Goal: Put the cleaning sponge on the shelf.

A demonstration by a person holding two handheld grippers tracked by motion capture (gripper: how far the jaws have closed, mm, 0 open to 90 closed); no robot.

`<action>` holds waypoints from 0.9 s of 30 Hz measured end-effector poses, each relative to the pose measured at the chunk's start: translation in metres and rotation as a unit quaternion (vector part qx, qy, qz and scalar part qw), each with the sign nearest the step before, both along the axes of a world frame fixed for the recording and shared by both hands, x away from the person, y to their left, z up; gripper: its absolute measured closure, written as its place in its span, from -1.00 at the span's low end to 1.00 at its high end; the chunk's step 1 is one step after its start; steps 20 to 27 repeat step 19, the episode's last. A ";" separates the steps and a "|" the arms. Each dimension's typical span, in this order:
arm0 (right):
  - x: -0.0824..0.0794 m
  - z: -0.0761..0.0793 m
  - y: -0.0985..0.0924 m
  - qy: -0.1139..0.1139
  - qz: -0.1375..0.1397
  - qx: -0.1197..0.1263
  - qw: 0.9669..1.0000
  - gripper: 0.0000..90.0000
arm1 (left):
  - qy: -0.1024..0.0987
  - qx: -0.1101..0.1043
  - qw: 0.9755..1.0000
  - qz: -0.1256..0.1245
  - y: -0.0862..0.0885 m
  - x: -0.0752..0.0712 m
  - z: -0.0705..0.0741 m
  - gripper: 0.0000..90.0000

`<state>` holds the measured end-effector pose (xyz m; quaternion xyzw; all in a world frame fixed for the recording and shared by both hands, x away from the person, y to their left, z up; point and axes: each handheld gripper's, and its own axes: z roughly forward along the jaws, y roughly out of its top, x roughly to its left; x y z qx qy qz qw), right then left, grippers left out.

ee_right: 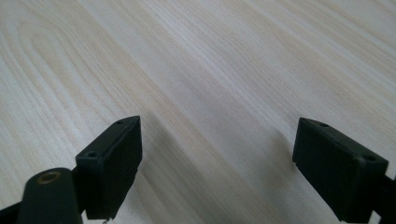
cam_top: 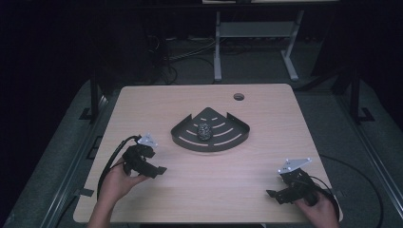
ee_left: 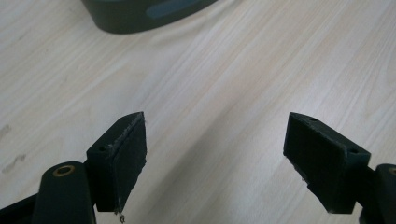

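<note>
Grain of pale wood runs across the bench (cam_top: 204,95), and near its middle we see a dark fan-shaped tray (cam_top: 190,137) with slots cut in its floor. Its curved rim faces us and its two straight walls meet at a corner pointing toward the far edge, so its widest span lies left to right across the bench. Inside it sits a small speckled ball (cam_top: 205,130), round with no long axis we can make out, resting near the tray's centre.

Our left gripper (cam_top: 161,169) sits near the tray, off its near-left side, apart from it, jaws aimed to the right. In the left gripper view its jaws stand wide apart with bare wood between them, and the tray's rim (ee_left: 140,18) shows at the top. Our right gripper (cam_top: 269,194) rests by the near-right corner of the bench, well apart from the tray, jaws likewise spread over bare wood.

A round hole (cam_top: 238,97) pierces the bench toward its far edge. Beyond it the room is dark, with a white frame (cam_top: 256,33) and cables on a grey floor.
</note>
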<state>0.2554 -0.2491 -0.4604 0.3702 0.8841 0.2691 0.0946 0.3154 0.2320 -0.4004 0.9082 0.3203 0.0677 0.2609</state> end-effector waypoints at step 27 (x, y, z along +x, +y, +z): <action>-0.005 0.002 0.003 -0.006 0.002 -0.003 1.000 -0.65 | -0.002 -0.014 1.000 0.020 0.022 -0.025 -0.010 -0.55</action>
